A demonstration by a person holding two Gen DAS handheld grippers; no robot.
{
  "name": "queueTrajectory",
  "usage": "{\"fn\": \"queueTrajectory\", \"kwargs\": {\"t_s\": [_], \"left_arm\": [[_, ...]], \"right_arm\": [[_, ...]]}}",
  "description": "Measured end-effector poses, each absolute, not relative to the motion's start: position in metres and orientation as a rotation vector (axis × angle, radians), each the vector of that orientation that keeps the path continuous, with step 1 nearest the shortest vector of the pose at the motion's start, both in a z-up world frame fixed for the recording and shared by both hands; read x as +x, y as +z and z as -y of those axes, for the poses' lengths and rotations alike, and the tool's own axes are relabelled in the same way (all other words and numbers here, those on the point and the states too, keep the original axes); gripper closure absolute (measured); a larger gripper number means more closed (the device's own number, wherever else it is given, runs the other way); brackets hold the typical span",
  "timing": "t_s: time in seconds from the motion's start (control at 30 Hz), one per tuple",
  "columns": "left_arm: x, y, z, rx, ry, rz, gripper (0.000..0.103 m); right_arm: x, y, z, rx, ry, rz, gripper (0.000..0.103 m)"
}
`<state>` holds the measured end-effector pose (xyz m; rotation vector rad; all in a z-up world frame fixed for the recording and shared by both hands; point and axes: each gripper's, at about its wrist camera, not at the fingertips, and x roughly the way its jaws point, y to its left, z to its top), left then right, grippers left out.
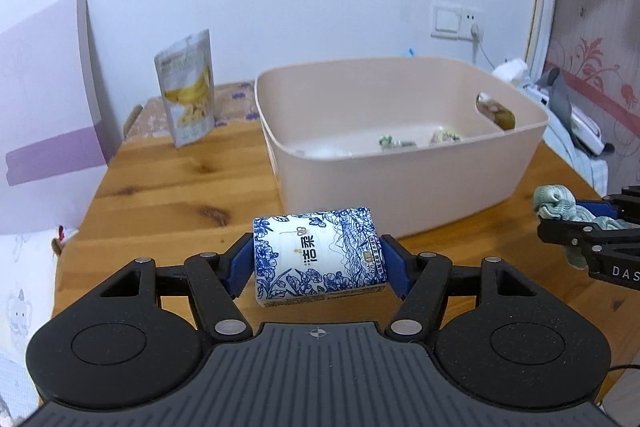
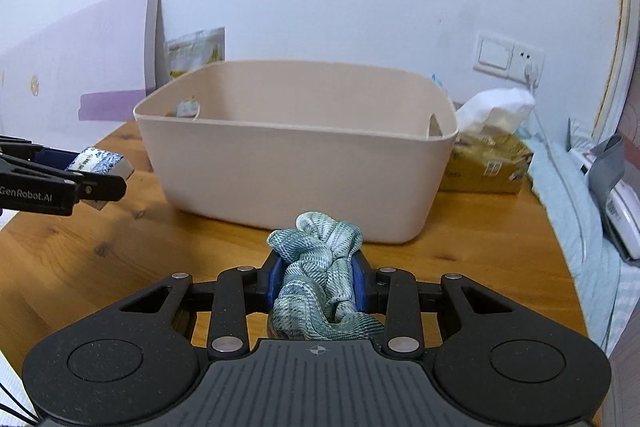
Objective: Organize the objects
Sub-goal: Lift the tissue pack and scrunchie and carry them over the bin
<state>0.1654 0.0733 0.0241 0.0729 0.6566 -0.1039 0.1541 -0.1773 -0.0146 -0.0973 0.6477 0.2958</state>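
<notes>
Tissue pack [image 1: 318,255], pinched by left gripper [image 1: 318,261]; green cloth [image 2: 320,279], clamped by right gripper [image 2: 318,281]. Both were held short of beige bin [image 1: 400,187] at twelve o'clock, apparently for depositing.

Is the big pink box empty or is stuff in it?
Not empty. The left wrist view shows a few small things lying on the bottom of the bin; what they are is too blurry to tell.
</notes>
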Motion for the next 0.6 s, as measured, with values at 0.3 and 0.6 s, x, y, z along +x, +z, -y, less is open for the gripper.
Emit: {"fn": "queueTrajectory", "kwargs": {"t_s": [0.3, 0.6], "left_arm": [[0.175, 0.051, -0.068, 0.079, -0.105, -0.586, 0.036], [0.195, 0.070, -0.051, 0.107, -0.129, -0.532, 0.036]], "right_arm": [[0.161, 0.008, 0.186, -0.089, 0.255, -0.581, 0.070], [0.175, 0.029, 0.189, -0.087, 0.235, -0.524, 0.070]]}}
